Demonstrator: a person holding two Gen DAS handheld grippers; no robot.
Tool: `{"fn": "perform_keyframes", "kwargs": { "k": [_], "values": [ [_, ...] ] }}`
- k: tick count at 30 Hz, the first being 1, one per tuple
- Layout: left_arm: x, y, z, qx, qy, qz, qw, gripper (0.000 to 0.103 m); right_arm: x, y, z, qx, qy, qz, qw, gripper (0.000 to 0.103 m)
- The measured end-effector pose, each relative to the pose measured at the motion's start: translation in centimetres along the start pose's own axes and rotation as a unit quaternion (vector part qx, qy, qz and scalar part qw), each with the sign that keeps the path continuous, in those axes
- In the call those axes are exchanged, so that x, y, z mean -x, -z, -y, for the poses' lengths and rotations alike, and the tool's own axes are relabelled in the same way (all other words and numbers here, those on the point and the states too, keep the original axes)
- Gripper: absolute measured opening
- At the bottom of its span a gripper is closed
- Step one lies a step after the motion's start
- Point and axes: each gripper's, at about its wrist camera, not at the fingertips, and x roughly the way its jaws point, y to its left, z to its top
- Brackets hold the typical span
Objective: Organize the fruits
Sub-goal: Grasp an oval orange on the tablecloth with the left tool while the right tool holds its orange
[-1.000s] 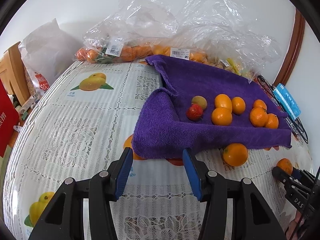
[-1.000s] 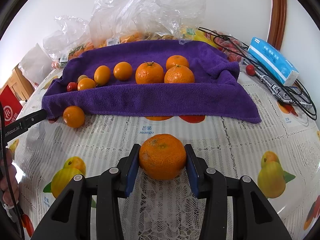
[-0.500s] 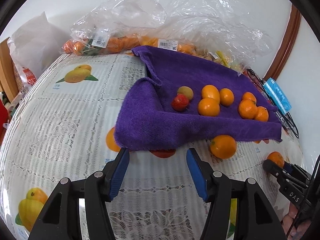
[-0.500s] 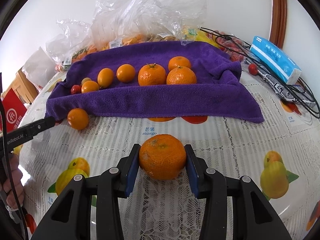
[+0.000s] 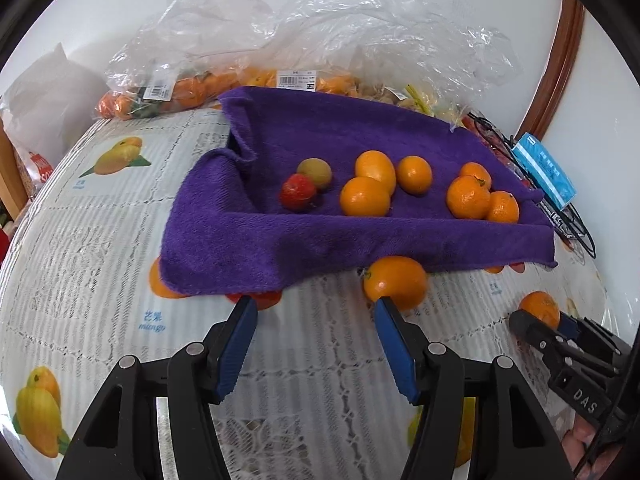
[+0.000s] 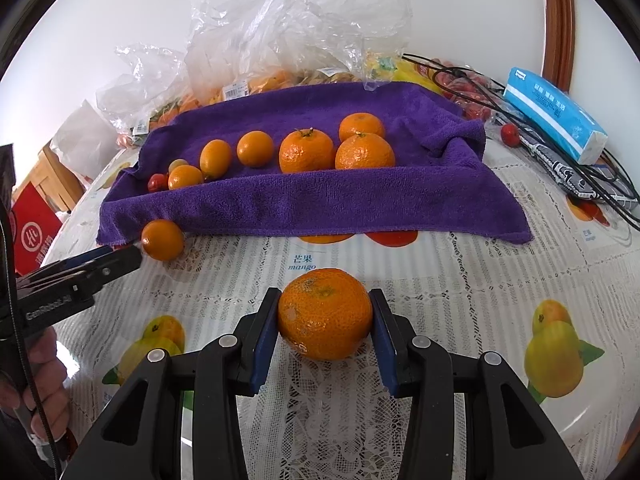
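Just above-right of the left gripper [image 5: 314,306], whose empty jaws have just been opening, lies the loose kumquat [image 5: 396,282]; right gripper [image 6: 323,308] pinches a mandarin [image 6: 325,314].

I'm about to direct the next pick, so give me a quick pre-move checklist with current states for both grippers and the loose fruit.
1. Right gripper holds the mandarin between both pads: ok.
2. Left gripper is empty, and its jaws have just been opening: ok.
3. Loose orange on the table at the purple towel's front edge is centred between the left jaws: not ok, it sits at the right finger's tip.
4. Free spot on the towel for more fruit: ok, bare cloth shows behind the row.
5. Mandarin lifted off the tablecloth: cannot tell.
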Motion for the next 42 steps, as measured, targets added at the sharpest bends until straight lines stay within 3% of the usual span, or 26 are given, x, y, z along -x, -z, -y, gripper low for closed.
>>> {"fn": "perform_keyframes", "kwargs": {
  "k": [5, 9, 11, 17, 21, 28, 32, 35, 40, 42],
  "values": [
    [-0.6, -0.6, 1.6, -0.015, 0.024, -0.006, 0.9996, 0.061, 0.0, 0.0, 0.1, -0.004, -0.001, -0.001, 1.000, 0.043],
    [-0.9, -0.2, 2.6, -0.022, 0.015, -0.007, 0.9996, 0.059, -0.1, 0.0, -0.2, 0.002, 0.004, -0.002, 1.000, 0.043],
    [-0.8, 0.0, 3.1, -0.039, -0.003, -0.006, 0.9992, 0.051, -0.1, 0.0, -0.1, 0.003, 0.005, -0.002, 1.000, 0.043],
    [-0.6, 0.2, 3.0, -0.033, 0.029, -0.010, 0.9990, 0.018, -0.2, -0.1, -0.1, 0.004, 0.003, -0.002, 1.000, 0.043],
    [-0.6, 0.4, 3.3, -0.040, 0.026, -0.010, 0.9988, 0.009, -0.2, -0.1, -0.1, 0.005, 0.005, -0.002, 1.000, 0.043],
    [-0.6, 0.3, 3.3, -0.036, 0.015, -0.014, 0.9991, 0.010, -0.3, -0.1, -0.1, 0.007, 0.007, -0.003, 1.000, 0.043],
    [-0.5, 0.3, 2.9, -0.030, 0.010, -0.011, 0.9995, 0.027, -0.3, -0.1, -0.1, 0.007, 0.007, -0.003, 1.000, 0.043],
    [-0.2, 0.5, 2.5, -0.031, 0.007, -0.008, 0.9995, 0.030, -0.3, -0.1, -0.1, 0.007, 0.007, -0.003, 1.000, 0.044],
    [0.4, 0.9, 1.2, -0.011, 0.049, -0.007, 0.9987, 0.052, -0.3, -0.1, 0.0, 0.004, 0.004, -0.002, 1.000, 0.044],
    [0.6, 1.2, 1.3, -0.019, 0.052, -0.005, 0.9985, 0.054, -0.3, -0.1, 0.0, 0.001, 0.002, -0.001, 1.000, 0.044]
  ]
}}
